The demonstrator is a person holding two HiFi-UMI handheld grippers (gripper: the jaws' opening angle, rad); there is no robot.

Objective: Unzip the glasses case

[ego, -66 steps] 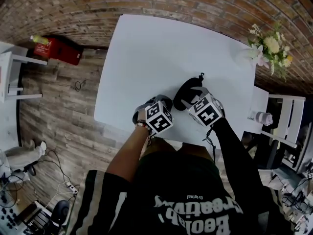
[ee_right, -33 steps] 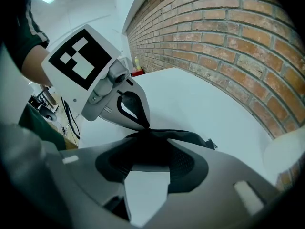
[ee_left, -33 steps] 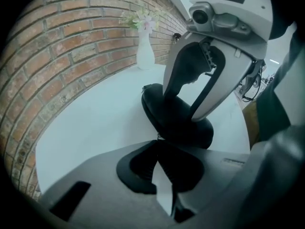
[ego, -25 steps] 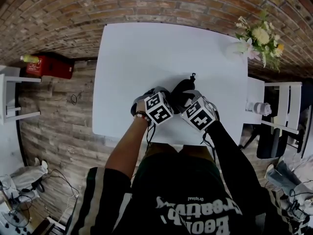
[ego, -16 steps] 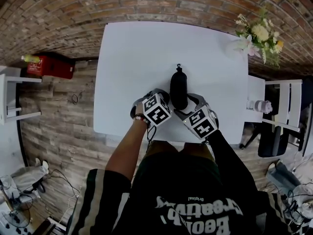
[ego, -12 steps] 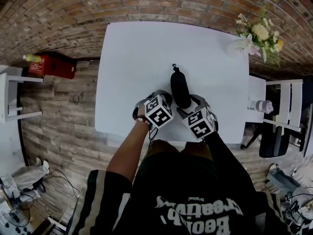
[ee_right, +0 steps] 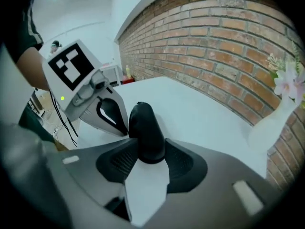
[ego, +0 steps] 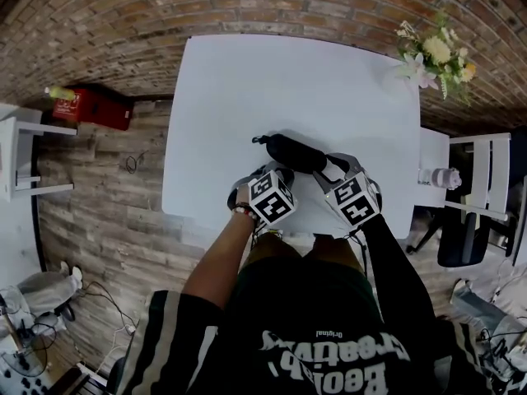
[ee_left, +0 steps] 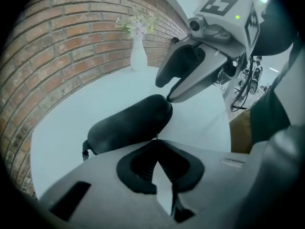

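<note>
While the left gripper (ee_left: 156, 140), nearest the person, has its jaws pressed together with the tips right against the near side of the glasses case (ego: 295, 152), whether they pinch the zip pull is too small to tell. At the case's right end, the right gripper (ee_right: 148, 151) has just been closing its jaws, and that rounded end now sits clamped between the pads. The case itself lies flat and crosswise on the white table (ego: 247, 81), with a short cord loop (ego: 259, 139) at its left end. It looks like a light, matte, fairly stiff shell, likely to skate on the smooth top unless one end is pinned. The end grip suits that, and the pull should be taken by its tab and drawn along the seam. Well beyond the case's right end stands a vase (ee_left: 138, 56) of flowers.
</note>
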